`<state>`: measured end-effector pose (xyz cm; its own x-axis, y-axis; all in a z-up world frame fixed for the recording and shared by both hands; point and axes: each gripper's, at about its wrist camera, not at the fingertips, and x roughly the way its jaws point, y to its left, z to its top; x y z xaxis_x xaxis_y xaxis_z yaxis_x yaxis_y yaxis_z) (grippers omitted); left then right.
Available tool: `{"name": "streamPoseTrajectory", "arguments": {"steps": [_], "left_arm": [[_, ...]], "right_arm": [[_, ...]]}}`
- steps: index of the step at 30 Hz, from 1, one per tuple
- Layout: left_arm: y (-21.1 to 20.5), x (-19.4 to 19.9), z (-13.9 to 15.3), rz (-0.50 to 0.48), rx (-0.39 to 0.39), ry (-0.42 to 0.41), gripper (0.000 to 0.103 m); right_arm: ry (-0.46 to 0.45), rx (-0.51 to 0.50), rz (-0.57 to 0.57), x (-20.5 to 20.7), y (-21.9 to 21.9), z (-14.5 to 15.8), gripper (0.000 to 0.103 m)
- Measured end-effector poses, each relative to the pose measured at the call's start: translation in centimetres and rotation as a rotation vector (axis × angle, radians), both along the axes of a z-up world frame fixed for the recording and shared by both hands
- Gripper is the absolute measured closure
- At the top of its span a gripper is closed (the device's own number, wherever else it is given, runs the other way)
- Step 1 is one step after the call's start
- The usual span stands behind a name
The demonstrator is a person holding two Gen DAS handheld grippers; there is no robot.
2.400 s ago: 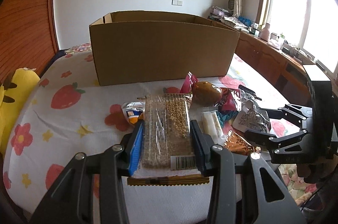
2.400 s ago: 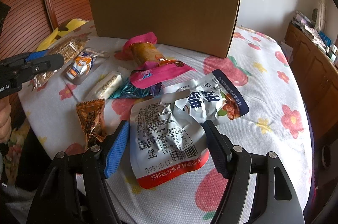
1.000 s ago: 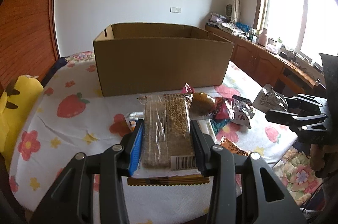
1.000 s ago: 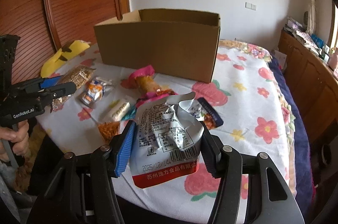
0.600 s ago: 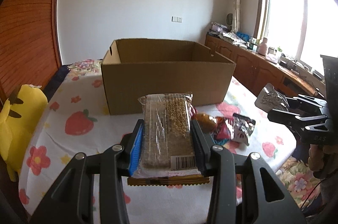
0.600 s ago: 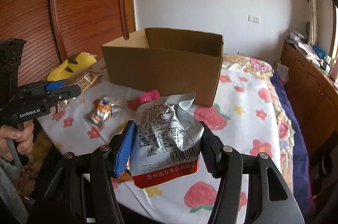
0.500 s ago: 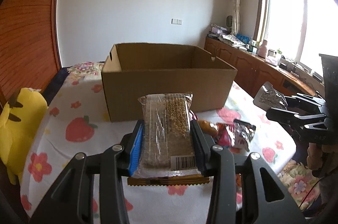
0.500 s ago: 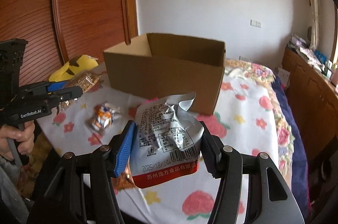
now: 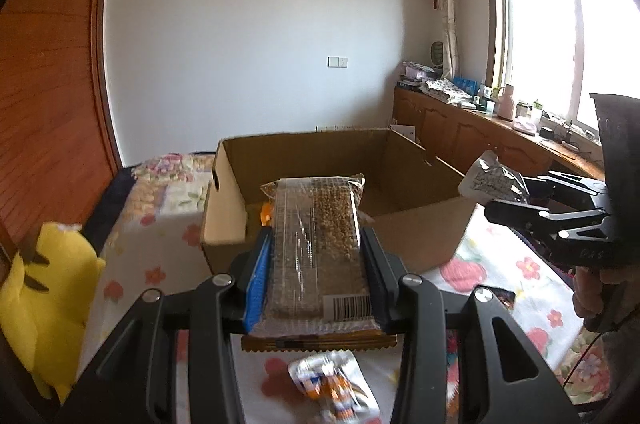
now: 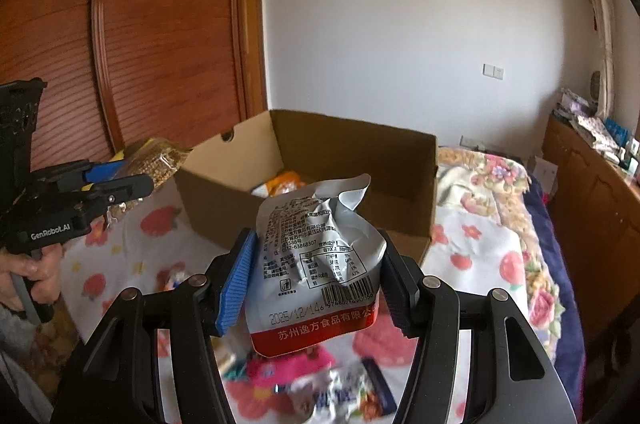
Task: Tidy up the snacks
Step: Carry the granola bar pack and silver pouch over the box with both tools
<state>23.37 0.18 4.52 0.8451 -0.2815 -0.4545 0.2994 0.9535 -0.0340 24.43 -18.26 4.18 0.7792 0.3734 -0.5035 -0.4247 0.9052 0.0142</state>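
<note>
A brown cardboard box [image 9: 420,236] is sitting on a white cloth [image 9: 160,248] showing red strawberries and flowers, beside a yellow cushion [image 9: 44,288].

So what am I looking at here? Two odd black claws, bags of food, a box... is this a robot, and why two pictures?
No robot: a person holds a two-finger gripper in each hand, and each gripper carries a wide-angle camera looking along its fingers. That gives two pictures of one moment.

The left camera's picture shows the left gripper clamped on a clear pack of grain bars. The right camera's picture shows the right gripper clamped on a silver and red snack pouch. Each picture also catches the other gripper at its edge.

Both point toward an open cardboard box on a flowered cloth; something orange already lies inside. More snack packets lie on the cloth below the grippers.
</note>
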Motion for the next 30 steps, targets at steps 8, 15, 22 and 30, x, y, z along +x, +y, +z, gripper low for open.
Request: {"name": "streamPoseTrajectory", "arguments": {"steps": [8,15,22,30], "left_arm": [[-0.5,4.4,0.2,0.010,0.009,-0.001,0.061],[-1.1,8.6,-0.8,0.034,0.014,0.006,0.061],[-2.2,11.0,-2.1,0.043,0.028,0.021,0.061],[-3.5,12.4,-3.7,0.034,0.052,0.042,0.061]], "right_arm": [[-0.032,-0.006,0.016,4.2,1.0,0.6,0.043],[-0.028,0.000,0.026,8.1,2.3,0.4,0.043],[-0.019,0.026,0.016,10.1,1.9,-1.2,0.043],[0.004,0.045,0.006,12.0,1.7,-2.3,0.043]]}}
